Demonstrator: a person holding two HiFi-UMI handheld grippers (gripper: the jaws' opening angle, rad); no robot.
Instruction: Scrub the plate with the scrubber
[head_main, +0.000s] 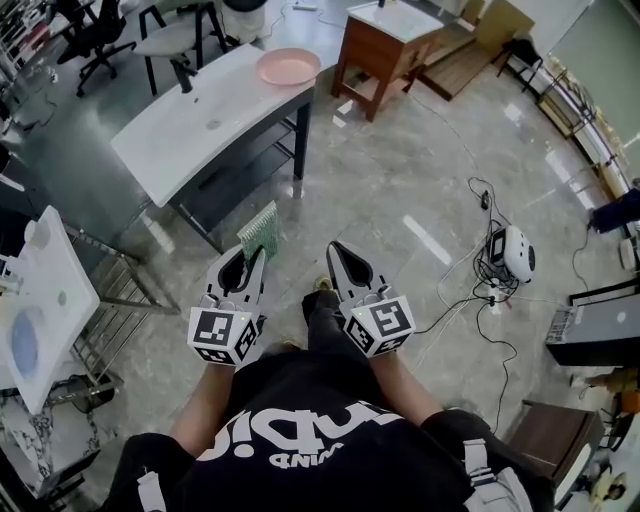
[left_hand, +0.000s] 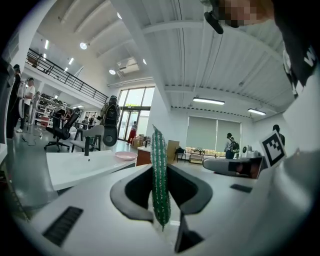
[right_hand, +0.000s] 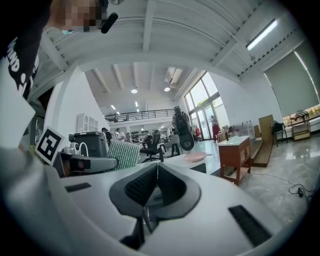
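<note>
My left gripper (head_main: 254, 252) is shut on a green bristly scrubber (head_main: 261, 231), held upright in the air in front of me; in the left gripper view the scrubber (left_hand: 160, 175) stands edge-on between the jaws. My right gripper (head_main: 338, 252) is beside it, shut with nothing between its jaws (right_hand: 156, 170); the scrubber (right_hand: 123, 154) shows at its left. The pink plate (head_main: 288, 67) lies at the far end of a white sink counter (head_main: 190, 125), a few steps ahead of both grippers. It appears small in the left gripper view (left_hand: 126, 155) and the right gripper view (right_hand: 195, 157).
A black faucet (head_main: 183, 74) stands on the white counter. A wooden cabinet (head_main: 385, 45) is beyond the plate. Another white counter (head_main: 45, 300) with a metal rack is at left. Cables and a white device (head_main: 510, 252) lie on the tiled floor at right.
</note>
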